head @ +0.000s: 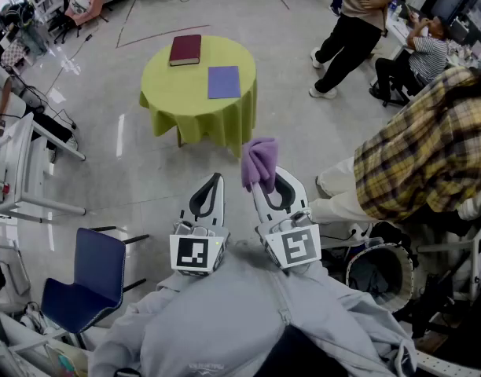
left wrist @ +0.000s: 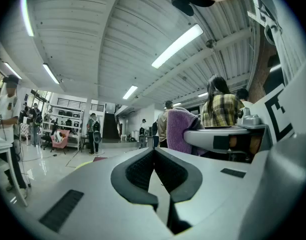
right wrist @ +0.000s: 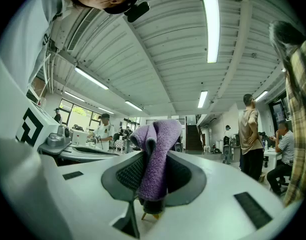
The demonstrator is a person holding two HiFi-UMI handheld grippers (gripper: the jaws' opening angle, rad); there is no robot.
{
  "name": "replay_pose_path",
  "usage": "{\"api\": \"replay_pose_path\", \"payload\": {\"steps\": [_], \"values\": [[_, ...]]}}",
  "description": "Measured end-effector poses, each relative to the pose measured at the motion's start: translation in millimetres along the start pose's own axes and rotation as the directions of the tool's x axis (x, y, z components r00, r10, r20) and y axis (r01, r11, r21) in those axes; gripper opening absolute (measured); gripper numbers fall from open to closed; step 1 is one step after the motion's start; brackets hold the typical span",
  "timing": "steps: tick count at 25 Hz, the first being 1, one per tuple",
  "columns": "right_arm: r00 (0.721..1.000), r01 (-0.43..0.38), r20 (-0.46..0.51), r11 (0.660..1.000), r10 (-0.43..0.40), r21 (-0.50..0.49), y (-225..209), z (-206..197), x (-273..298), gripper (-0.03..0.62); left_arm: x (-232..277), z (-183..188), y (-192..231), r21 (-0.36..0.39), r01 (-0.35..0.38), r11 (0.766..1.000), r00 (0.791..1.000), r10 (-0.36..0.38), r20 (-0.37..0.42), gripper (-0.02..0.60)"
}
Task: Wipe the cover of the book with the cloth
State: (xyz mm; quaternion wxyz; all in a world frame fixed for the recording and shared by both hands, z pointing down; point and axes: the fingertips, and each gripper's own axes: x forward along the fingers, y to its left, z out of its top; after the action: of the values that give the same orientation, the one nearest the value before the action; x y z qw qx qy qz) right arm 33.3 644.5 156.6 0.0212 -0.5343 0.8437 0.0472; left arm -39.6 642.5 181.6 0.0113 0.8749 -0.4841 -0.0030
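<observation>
In the head view, both grippers sit low in the centre of the frame, just above my grey sleeves, and point up the picture. The left gripper [head: 217, 179] has its jaws brought together at the tips. Its own view confirms this: the black pads meet and nothing lies between them. The right gripper [head: 269, 188] is clamped on the purple cloth [head: 259, 162], which bunches up above the jaw tips. The right gripper view shows what the head view cannot: the cloth is a folded strip pinched between the two pads, with its top flopping over to the left.

The book [head: 185, 49], dark red and closed, shows only in the head view. It lies at the upper left part of a round worktop [head: 193, 108] draped in yellow-green, well apart from both grippers. A flat blue-violet sheet [head: 223, 82] lies near it on the same worktop, lower and to the right, not touching it.

A blue chair [head: 87, 277] stands at the lower left of the frame. A person in a plaid shirt [head: 429, 159] is at the right edge and also shows in both gripper views. Only the gripper views show the ribbed ceiling and its strip lights.
</observation>
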Motion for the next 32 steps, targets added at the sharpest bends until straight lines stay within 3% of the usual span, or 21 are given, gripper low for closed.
{"api": "replay_pose_path", "payload": {"steps": [23, 32], "values": [[0.999, -0.005, -0.033, 1.0, 0.005, 0.011, -40, -10, 16, 0.107, 36, 21, 7, 0.051, -0.046, 0.998, 0.998, 0.044, 0.039, 0.017], [0.999, 0.004, -0.035, 1.0, -0.003, 0.013, -43, -20, 66, 0.107, 68, 15, 48, 0.037, -0.038, 0.999, 0.999, 0.036, 0.041, 0.018]]}}
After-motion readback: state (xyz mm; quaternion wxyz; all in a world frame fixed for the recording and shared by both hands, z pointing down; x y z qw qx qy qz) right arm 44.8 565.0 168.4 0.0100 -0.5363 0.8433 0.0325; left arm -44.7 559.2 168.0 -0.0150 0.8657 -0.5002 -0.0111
